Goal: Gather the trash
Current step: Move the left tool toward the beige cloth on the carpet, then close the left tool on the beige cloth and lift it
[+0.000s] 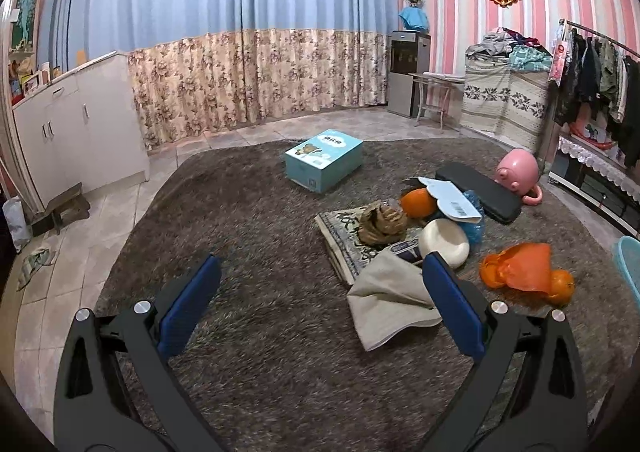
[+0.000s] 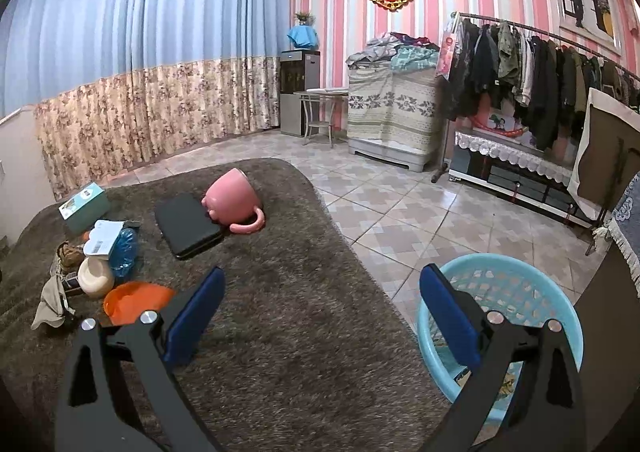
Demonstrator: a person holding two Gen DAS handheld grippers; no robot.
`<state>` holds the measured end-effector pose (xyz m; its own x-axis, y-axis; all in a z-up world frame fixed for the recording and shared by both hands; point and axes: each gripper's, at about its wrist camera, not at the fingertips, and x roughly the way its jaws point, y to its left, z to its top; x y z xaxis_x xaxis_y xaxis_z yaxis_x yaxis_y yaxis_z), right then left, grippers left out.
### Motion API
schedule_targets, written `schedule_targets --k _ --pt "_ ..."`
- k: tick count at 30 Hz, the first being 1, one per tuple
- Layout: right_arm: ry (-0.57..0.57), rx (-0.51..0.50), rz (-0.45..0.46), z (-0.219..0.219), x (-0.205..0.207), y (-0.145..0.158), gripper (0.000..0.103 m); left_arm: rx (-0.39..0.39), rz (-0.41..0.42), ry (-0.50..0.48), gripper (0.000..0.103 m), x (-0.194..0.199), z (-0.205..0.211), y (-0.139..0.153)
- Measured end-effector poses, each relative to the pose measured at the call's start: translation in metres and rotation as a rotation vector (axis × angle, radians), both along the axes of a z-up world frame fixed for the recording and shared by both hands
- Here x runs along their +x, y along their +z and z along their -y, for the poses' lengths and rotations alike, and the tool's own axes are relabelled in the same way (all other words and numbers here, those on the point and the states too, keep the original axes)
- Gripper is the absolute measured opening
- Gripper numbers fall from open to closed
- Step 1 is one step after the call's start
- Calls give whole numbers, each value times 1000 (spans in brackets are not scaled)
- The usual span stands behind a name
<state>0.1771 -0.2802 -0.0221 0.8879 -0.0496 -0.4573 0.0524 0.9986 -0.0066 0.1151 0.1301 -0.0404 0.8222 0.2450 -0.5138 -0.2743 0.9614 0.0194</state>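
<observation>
Hovering wide, empty — both hand-held grippers, left (image 1: 320,280) and right (image 2: 322,288); blue basket (image 2: 520,284) holds wrappers.

I am holding the left hand-held gripper (image 1: 320,306) wide apart over the rug (image 1: 260,252), gripping nothing. Beige cloth (image 1: 390,302) is lying by its right finger, an orange bag (image 1: 524,268) further right.
</observation>
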Motion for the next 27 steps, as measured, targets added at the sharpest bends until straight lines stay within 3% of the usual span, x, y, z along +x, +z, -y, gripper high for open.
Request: schedule_targets --k 18,27 --pt "40 -5 -18 -8 5 -9 96 -11 -21 45 98 -4 -20 -11" --pt "75 -10 -57 -23 16 -20 96 -18 -56 23 98 4 -20 -25"
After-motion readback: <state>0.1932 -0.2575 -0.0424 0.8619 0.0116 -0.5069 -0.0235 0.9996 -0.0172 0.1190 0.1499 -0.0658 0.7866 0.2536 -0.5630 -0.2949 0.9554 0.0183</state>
